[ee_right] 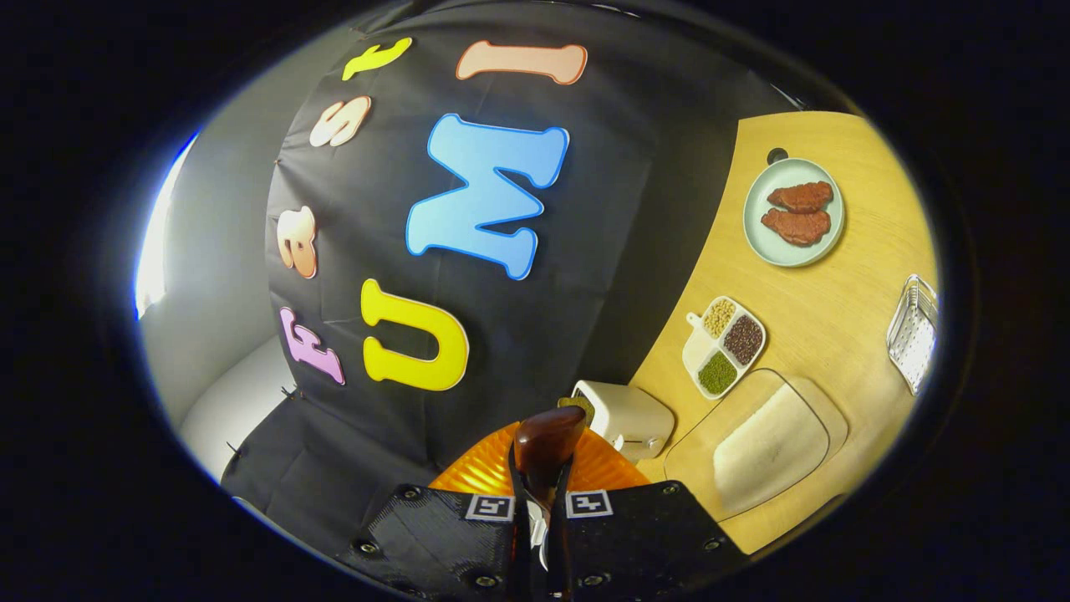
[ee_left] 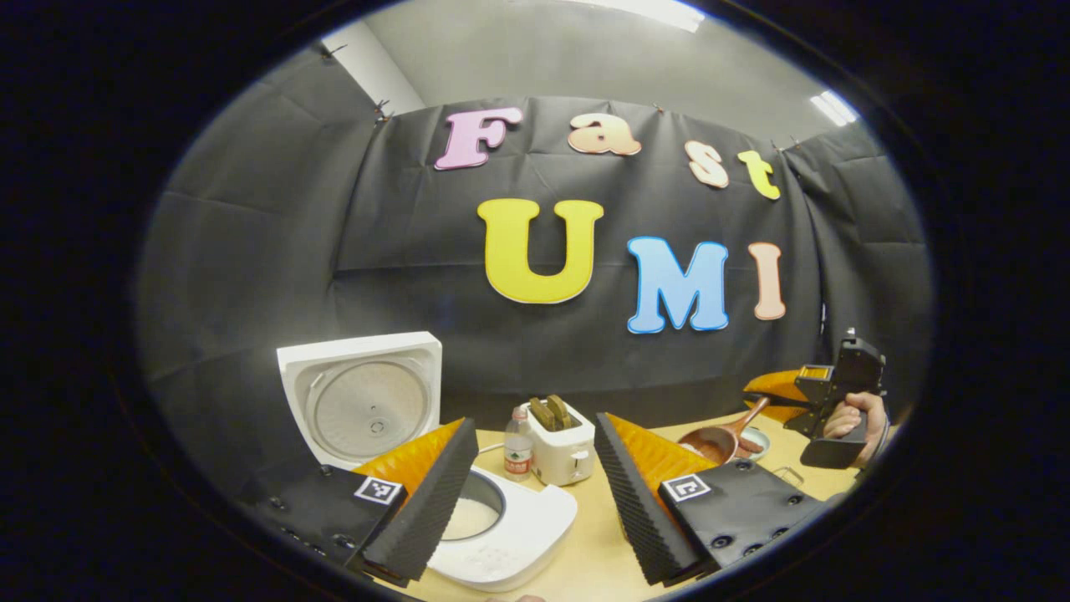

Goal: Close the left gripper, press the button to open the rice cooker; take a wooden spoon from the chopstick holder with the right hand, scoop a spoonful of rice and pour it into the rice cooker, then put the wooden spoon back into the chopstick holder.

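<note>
The cooker (ee_left: 493,527) stands open on the table (ee_left: 598,543), its lid (ee_left: 364,401) raised upright behind it; white rice is seen inside the pot (ee_left: 470,514). The left gripper (ee_left: 527,489) is held just above the cooker with its jaws wide apart and nothing between them. Just beyond the cooker a small bottle (ee_left: 517,456) and a white toaster (ee_left: 560,441) with toast in its slots are seen.

Well to the right of the cooker, the right gripper (ee_left: 773,401) is gripped by a hand (ee_left: 853,418), and the spoon (ee_left: 720,439) is clamped between its closed jaws, handle pinched, bowl tilted down; whether the bowl carries rice cannot be told. In the right gripper view the spoon's handle (ee_right: 545,451) is pressed between both fingers (ee_right: 517,485).

Past the toaster, a divided dish (ee_right: 726,344) holds three kinds of grain, one per compartment. Farther off, a plate (ee_right: 792,213) holds two brown pieces. A wire basket (ee_right: 913,333) and a tray (ee_right: 756,443) lie near the dish.
</note>
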The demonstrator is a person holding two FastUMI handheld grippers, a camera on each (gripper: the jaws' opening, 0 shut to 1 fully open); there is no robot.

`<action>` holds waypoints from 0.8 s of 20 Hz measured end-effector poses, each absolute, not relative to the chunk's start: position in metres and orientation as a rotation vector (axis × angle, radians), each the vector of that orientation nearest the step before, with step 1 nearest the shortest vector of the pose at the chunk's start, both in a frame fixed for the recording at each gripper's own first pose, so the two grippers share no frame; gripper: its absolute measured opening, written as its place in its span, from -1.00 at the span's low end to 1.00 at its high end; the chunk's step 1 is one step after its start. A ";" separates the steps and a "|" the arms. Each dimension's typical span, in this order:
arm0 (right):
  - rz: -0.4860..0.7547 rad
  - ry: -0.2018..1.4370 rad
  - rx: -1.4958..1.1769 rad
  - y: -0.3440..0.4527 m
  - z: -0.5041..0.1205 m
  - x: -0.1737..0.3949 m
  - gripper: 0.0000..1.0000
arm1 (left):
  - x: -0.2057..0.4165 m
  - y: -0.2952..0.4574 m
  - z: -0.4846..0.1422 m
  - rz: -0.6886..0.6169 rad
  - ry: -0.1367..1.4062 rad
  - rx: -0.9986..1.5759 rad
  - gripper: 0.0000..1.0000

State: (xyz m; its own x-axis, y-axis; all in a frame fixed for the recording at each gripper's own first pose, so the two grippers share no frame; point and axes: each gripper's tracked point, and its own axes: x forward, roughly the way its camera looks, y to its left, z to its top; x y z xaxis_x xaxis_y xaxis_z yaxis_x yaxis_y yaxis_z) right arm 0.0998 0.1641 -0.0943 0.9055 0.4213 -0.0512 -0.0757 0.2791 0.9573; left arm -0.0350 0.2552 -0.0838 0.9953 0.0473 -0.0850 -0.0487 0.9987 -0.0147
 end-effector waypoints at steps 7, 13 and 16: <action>0.462 0.378 1.256 0.234 -0.073 0.105 -0.84 | -0.055 0.288 -0.097 0.059 0.086 -0.075 0.94; 0.557 0.421 1.178 0.298 -0.063 0.119 -0.85 | -0.068 0.348 -0.112 0.104 0.080 -0.118 1.00; 0.592 0.444 1.127 0.334 -0.064 0.129 -0.84 | -0.071 0.351 -0.114 0.095 0.091 -0.089 1.00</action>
State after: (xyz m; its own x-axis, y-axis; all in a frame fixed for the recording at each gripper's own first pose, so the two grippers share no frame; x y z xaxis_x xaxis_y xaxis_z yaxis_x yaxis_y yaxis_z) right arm 0.1292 0.3344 -0.0644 0.7650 0.6430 -0.0357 -0.2136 0.3056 0.9279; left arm -0.0712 0.3511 -0.1145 0.9914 0.0906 -0.0945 -0.0987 0.9915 -0.0847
